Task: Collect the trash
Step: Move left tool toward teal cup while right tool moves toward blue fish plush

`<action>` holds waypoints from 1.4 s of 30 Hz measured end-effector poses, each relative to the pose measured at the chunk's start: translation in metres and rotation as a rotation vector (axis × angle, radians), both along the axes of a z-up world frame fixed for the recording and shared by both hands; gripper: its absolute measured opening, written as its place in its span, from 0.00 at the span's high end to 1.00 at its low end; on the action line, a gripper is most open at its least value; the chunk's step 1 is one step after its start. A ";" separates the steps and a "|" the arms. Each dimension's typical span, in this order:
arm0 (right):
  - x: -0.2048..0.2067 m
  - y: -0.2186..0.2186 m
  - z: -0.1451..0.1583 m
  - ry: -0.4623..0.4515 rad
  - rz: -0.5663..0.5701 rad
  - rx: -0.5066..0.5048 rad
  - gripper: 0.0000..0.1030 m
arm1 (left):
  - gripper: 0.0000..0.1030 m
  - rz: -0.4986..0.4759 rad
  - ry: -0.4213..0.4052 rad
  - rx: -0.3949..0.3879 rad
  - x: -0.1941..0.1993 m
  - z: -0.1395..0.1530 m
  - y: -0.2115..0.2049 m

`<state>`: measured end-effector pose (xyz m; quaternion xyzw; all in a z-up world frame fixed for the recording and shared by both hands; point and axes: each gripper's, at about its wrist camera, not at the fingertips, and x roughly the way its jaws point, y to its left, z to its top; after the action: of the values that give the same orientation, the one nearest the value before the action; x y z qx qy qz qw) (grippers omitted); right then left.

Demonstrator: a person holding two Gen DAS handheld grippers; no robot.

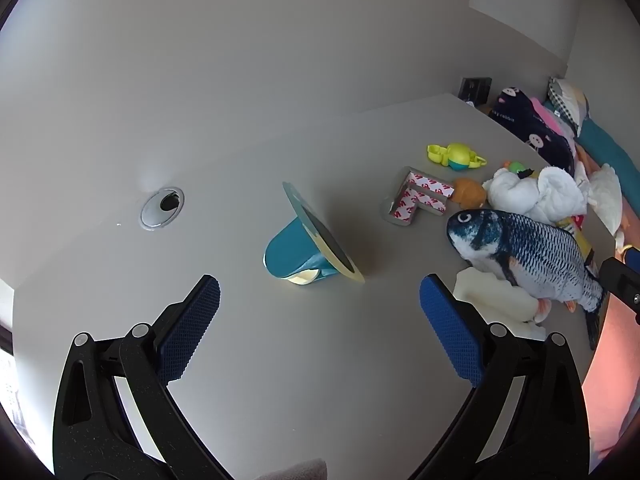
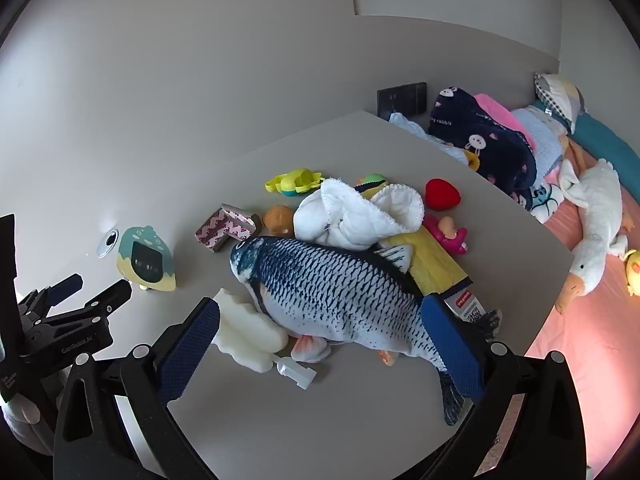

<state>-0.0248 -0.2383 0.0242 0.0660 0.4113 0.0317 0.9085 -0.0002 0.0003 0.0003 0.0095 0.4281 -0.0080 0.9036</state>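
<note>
left claw (image 1: 320, 296): held wide open above the tabletop (image 1: 248, 360), nothing between its blue pads; its own view is aimed at the teal clock.
right claw (image 2: 320, 312): spread wide, nothing gripped; the plush fish is framed between its fingers, and whether the right pad touches the fish near the tail cannot be told.
plush fish (image 2: 332, 292): laid on its side near the tabletop's right edge, head toward the wall; seen whole in the right view, while its tail end is partly hidden in the left view (image 1: 528, 258).
white foam piece (image 2: 248, 330): lying against the fish's belly on the near side; in the left view (image 1: 496, 300) only part of it is shown.
small white plastic part (image 2: 296, 372): beside the foam, seen in the right view only.
yellow packet (image 2: 436, 264): tucked under the fish's back and the white towel (image 2: 356, 216); barely shown in the left view.
teal clock (image 1: 308, 248): standing near the cable hole (image 1: 162, 207); its back and stand are shown in the left view, its face in the right (image 2: 146, 260).
corner guard with red-printed tape (image 1: 416, 200): flat on the tabletop between the clock and the toy pile.
bed (image 2: 592, 320): beside the tabletop's right edge, with a white goose plush (image 2: 596, 236) shown fully in the right view only.
</note>
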 end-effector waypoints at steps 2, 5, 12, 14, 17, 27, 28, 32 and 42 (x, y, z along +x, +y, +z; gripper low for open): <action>0.000 0.000 0.000 -0.002 0.000 0.001 0.03 | 0.06 0.000 0.000 0.003 0.000 0.000 0.000; 0.000 -0.001 0.001 -0.002 0.000 0.001 0.03 | 0.06 0.000 -0.001 0.005 0.000 0.000 0.000; 0.002 -0.002 0.000 0.001 0.000 0.002 0.03 | 0.06 0.005 0.000 0.008 0.002 0.001 0.000; 0.003 -0.002 0.000 0.005 -0.001 0.004 0.03 | 0.06 0.007 -0.001 0.011 0.002 0.001 0.001; 0.004 -0.002 -0.001 0.007 0.001 0.006 0.03 | 0.06 0.011 0.001 0.011 0.003 0.001 0.001; 0.006 -0.001 -0.003 0.008 0.004 0.008 0.03 | 0.06 0.020 0.001 0.014 0.001 0.001 0.004; 0.007 -0.001 -0.003 0.010 0.004 0.006 0.03 | 0.06 0.020 0.001 0.014 0.001 0.000 0.005; 0.008 -0.001 -0.003 0.011 0.004 0.007 0.03 | 0.06 0.023 0.003 0.013 0.002 0.000 0.006; 0.010 -0.001 -0.003 0.010 -0.002 0.005 0.03 | 0.06 0.024 0.004 0.025 0.002 -0.001 0.005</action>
<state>-0.0147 -0.2396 0.0208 0.0690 0.4157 0.0314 0.9063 0.0021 0.0057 -0.0003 0.0154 0.4300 0.0082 0.9027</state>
